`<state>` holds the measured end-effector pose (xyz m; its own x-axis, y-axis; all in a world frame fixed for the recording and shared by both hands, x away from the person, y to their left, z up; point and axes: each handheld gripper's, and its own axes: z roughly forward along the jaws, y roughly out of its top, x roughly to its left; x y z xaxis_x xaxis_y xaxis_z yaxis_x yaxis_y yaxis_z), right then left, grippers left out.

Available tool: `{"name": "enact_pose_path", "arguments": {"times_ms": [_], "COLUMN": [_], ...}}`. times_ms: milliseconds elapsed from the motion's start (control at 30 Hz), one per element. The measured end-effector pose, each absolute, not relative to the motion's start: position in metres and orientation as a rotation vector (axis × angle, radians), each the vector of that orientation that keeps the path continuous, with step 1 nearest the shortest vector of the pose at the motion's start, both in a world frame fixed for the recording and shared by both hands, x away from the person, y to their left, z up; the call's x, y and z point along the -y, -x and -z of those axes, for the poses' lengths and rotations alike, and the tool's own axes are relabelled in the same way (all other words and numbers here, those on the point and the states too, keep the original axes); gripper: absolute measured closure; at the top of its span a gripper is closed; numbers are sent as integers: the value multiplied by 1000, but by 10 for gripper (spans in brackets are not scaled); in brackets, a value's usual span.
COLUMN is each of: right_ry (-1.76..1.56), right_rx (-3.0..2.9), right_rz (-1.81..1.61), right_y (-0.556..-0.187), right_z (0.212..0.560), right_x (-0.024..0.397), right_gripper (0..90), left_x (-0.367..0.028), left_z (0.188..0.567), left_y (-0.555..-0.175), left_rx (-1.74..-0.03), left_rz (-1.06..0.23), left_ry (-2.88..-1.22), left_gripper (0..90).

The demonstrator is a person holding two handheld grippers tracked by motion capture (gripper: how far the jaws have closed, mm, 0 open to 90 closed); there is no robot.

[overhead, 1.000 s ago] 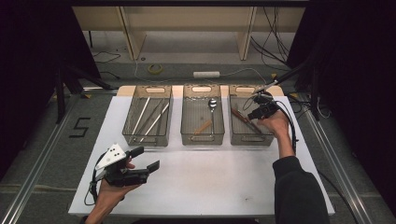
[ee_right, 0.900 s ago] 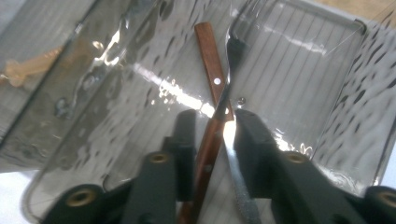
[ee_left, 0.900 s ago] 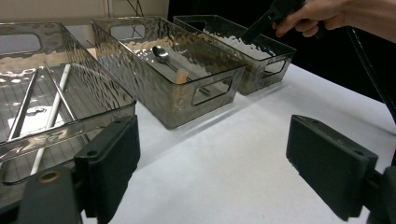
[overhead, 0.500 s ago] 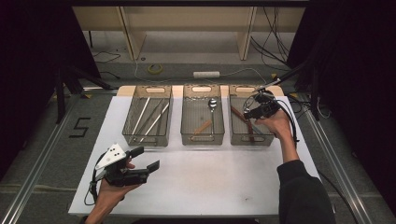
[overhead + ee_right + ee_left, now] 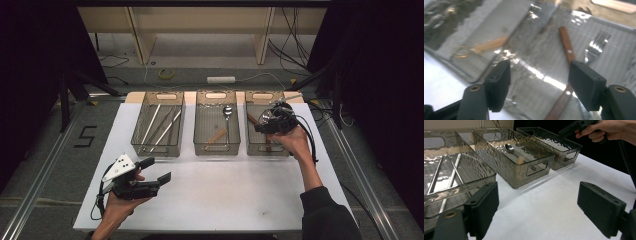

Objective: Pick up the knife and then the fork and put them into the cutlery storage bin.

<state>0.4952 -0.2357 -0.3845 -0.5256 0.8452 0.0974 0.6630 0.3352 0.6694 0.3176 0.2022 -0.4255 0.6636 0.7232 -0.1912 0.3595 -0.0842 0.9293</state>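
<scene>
Three clear bins stand in a row on the white table (image 5: 240, 200). The left bin (image 5: 159, 125) holds long thin sticks (image 5: 451, 177). A spoon (image 5: 227, 112) with a wooden handle lies in the middle bin (image 5: 524, 162). The right bin (image 5: 255, 142) holds a wooden-handled fork (image 5: 596, 47) and another wooden handle (image 5: 566, 45). My right gripper (image 5: 262, 122) hovers over the right bin. Its jaws have just been opening and nothing is between them (image 5: 540, 82). My left gripper (image 5: 157, 170) rests open and empty near the table's front left (image 5: 541, 207).
A power strip (image 5: 221, 79) and loose cables lie on the floor behind the table. A number 5 (image 5: 85, 136) is marked on the floor at the left. Metal rails run along both sides of the table.
The right hand has shifted a little over the right bin. The left gripper has stayed where it was.
</scene>
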Motion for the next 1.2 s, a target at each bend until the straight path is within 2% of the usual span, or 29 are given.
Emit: {"name": "enact_pose_path", "arguments": {"times_ms": [567, 1200], "right_ry": [-1194, -1082], "right_rx": [-2301, -2263], "right_rz": [-1196, -1414], "right_y": [-440, -395], "right_z": [386, 402], "right_x": [209, 209], "right_gripper": [297, 276], "left_x": [-203, -201], "left_z": [426, 428], "left_y": [-319, -321], "left_rx": [-904, -910], "left_rz": [-374, -353], "left_ry": [-1700, -1708], "left_gripper": [170, 167]}}
